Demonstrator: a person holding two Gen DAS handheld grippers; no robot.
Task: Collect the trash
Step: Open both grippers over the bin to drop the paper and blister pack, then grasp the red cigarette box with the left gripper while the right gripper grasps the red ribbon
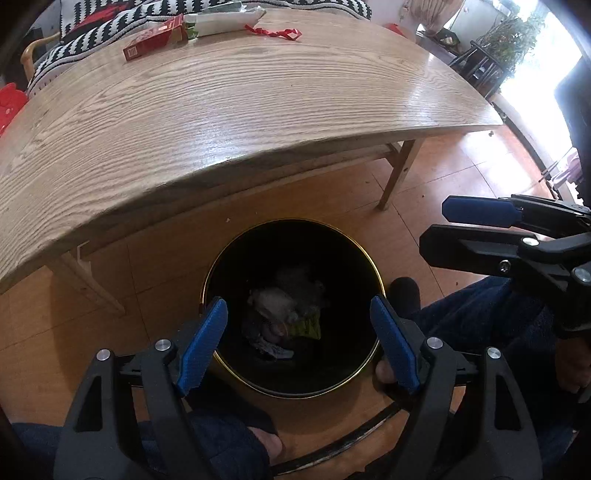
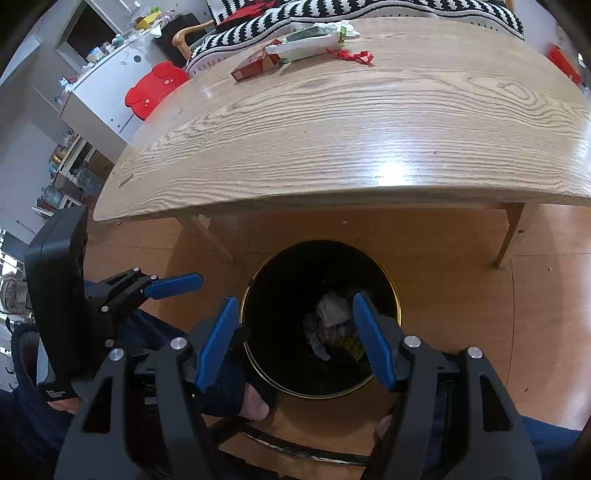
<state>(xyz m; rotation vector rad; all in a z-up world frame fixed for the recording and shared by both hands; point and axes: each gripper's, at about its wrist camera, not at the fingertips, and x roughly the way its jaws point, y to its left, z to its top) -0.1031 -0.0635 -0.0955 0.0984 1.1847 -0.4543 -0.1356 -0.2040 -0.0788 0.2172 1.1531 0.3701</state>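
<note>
A black trash bin with a gold rim [image 1: 207, 275] [image 2: 395, 291] stands on the floor in front of the table. Crumpled trash [image 1: 284, 306] [image 2: 332, 314] lies at its bottom. My left gripper [image 1: 299, 343] is open and empty above the bin. My right gripper [image 2: 295, 339] is open and empty above the bin too; it shows at the right of the left wrist view [image 1: 461, 229]. On the far side of the wooden table [image 1: 240, 110] [image 2: 351, 129] lie a red box [image 1: 155, 37] [image 2: 255, 64], a white wrapper [image 1: 225, 20] [image 2: 306, 46] and a red ribbon [image 1: 277, 33] [image 2: 354, 55].
A black-and-white striped cushion [image 2: 332, 11] lies behind the table. A red bear-shaped stool [image 2: 155, 88] and a white cabinet [image 2: 99, 92] stand at the left. Plants [image 1: 509, 37] stand by the bright window. My knees and feet flank the bin.
</note>
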